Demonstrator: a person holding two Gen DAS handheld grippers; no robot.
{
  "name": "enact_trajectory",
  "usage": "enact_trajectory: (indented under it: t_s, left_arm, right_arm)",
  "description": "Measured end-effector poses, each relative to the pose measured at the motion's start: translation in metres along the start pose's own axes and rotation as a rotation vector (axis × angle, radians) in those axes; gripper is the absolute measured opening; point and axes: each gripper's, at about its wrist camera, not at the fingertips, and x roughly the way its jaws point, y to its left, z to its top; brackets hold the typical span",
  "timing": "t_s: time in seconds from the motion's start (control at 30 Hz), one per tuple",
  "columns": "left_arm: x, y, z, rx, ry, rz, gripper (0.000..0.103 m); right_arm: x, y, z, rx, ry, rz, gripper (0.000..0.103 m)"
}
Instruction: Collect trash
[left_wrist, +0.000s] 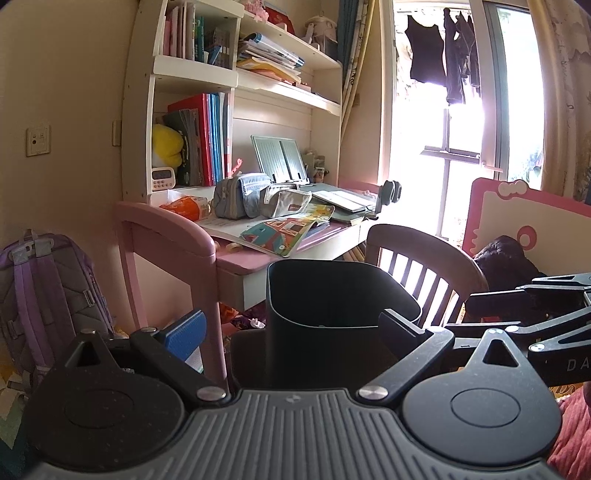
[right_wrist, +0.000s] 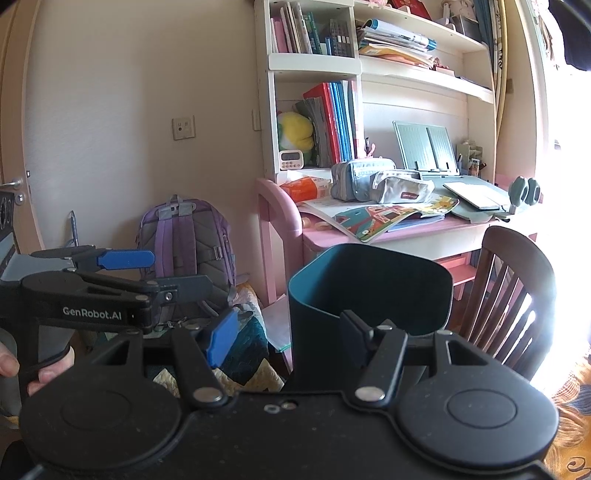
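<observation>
A dark trash bin stands just ahead of my left gripper, whose jaws are spread wide, one blue pad left of the bin and one finger at its right rim. In the right wrist view the same bin shows a teal inside. My right gripper is also open, its right finger against the bin's near wall and its blue pad to the left. The left gripper shows at the left of that view, held by a hand. An orange wrapper lies on the pink desk.
The desk holds pencil cases, an open picture book and a book stand. A wooden chair stands right of the bin. A purple backpack leans by the wall. Shelves of books rise above the desk.
</observation>
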Motion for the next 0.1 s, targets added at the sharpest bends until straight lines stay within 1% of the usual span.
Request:
enact_trajectory:
  t_s: [0.1]
  left_arm:
    - [0.0010, 0.0012, -0.0017, -0.012, 0.009, -0.003, 0.100]
  right_arm:
    - [0.0013, 0.0002, -0.0031, 0.003, 0.008, 0.004, 0.061]
